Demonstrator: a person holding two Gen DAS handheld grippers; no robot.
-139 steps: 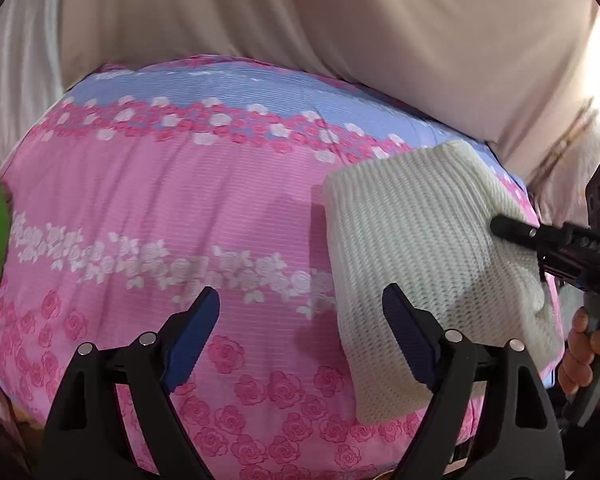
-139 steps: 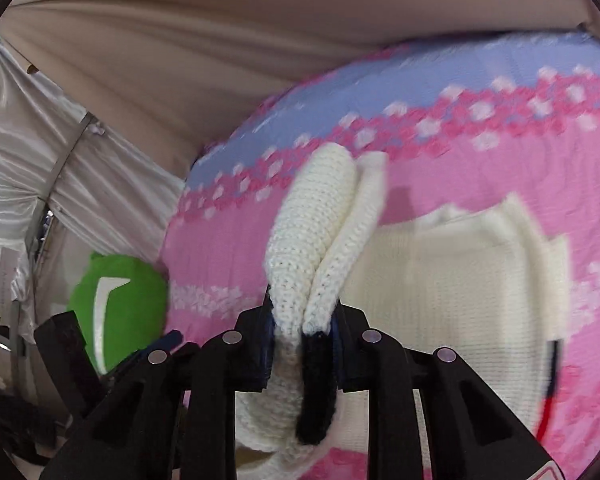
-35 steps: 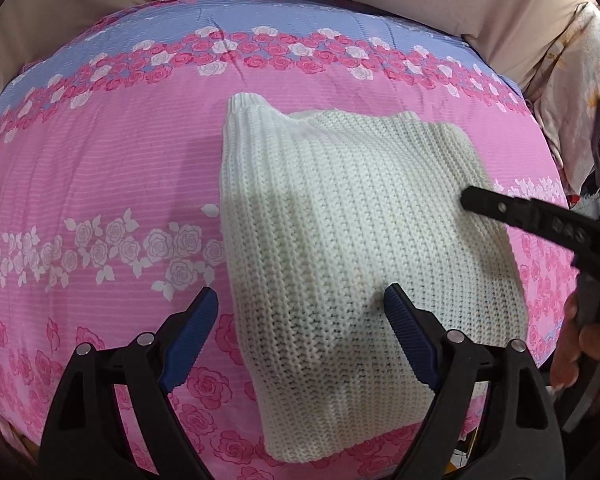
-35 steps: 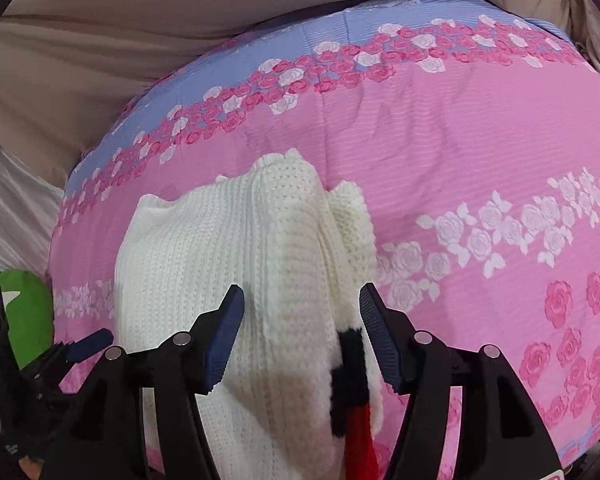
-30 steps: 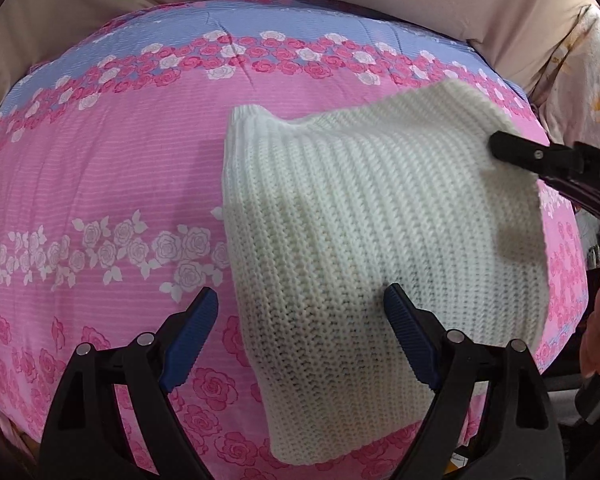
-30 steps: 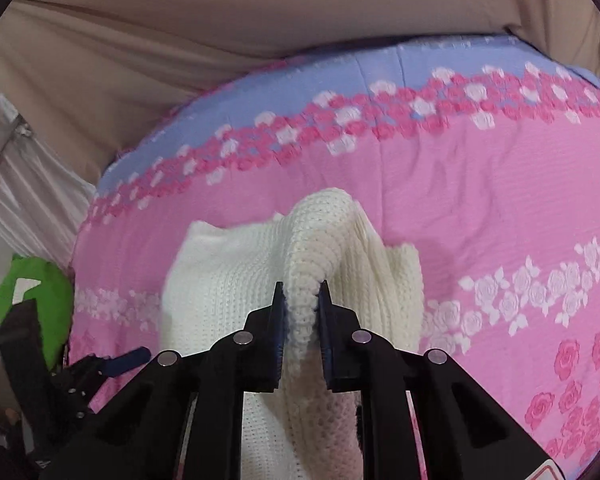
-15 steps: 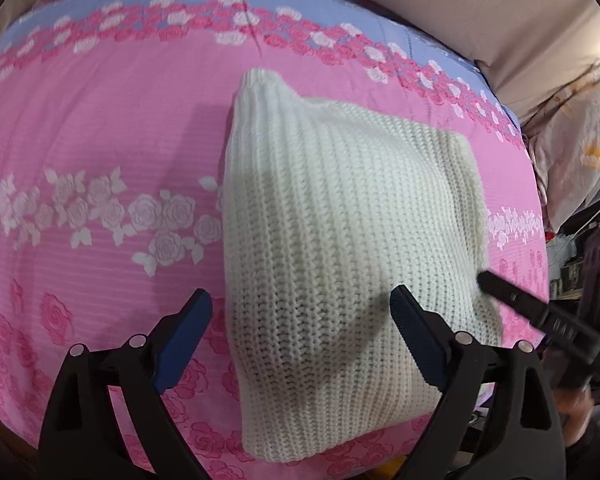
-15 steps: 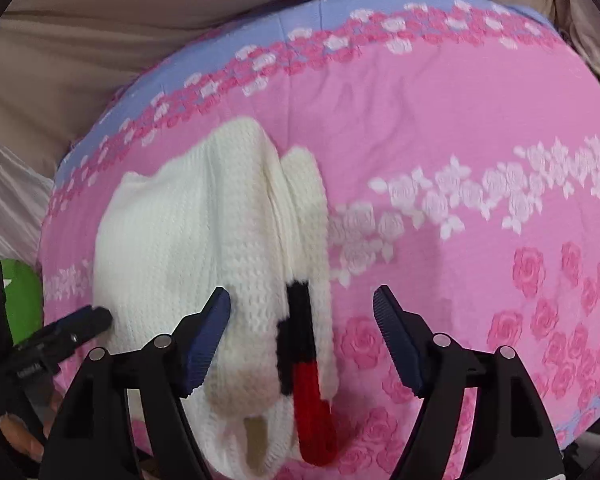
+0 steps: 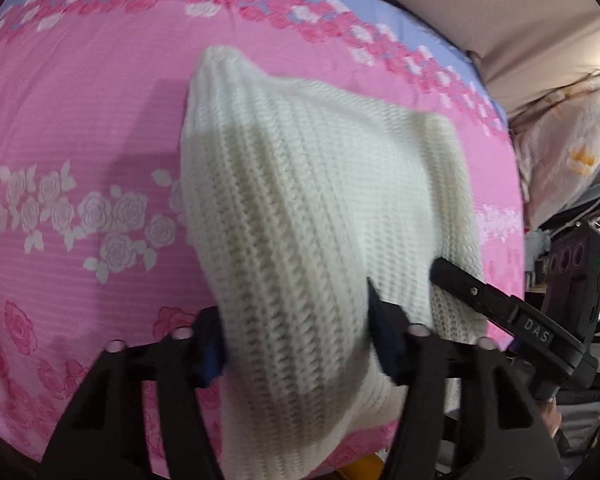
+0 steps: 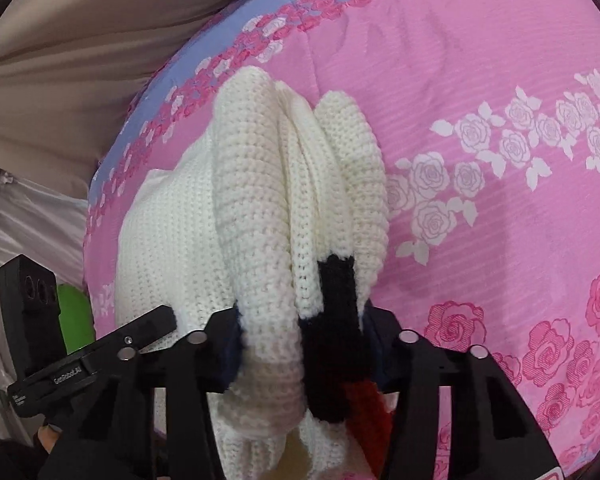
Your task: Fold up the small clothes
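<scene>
A folded cream knit sweater (image 9: 320, 200) lies on the pink rose-print bedspread (image 9: 80, 120). My left gripper (image 9: 294, 332) is shut on the sweater's near edge, with knit bulging between the fingers. My right gripper (image 10: 300, 344) is shut on the other near corner of the sweater (image 10: 260, 208), bunching several cream folds and a black and red trimmed part (image 10: 336, 344). The right gripper shows in the left wrist view (image 9: 500, 312) at the sweater's right edge. The left gripper shows in the right wrist view (image 10: 100, 356) at the lower left.
A beige curtain (image 10: 80, 40) hangs behind the bed. A floral pillow (image 9: 572, 152) lies off the bed's right side. A green object (image 10: 74, 316) sits beyond the bed's left edge. The bedspread (image 10: 500, 120) stretches wide around the sweater.
Both grippers were open above the sweater half a second ago; both have since come down and closed on its near edge, bunching the knit.
</scene>
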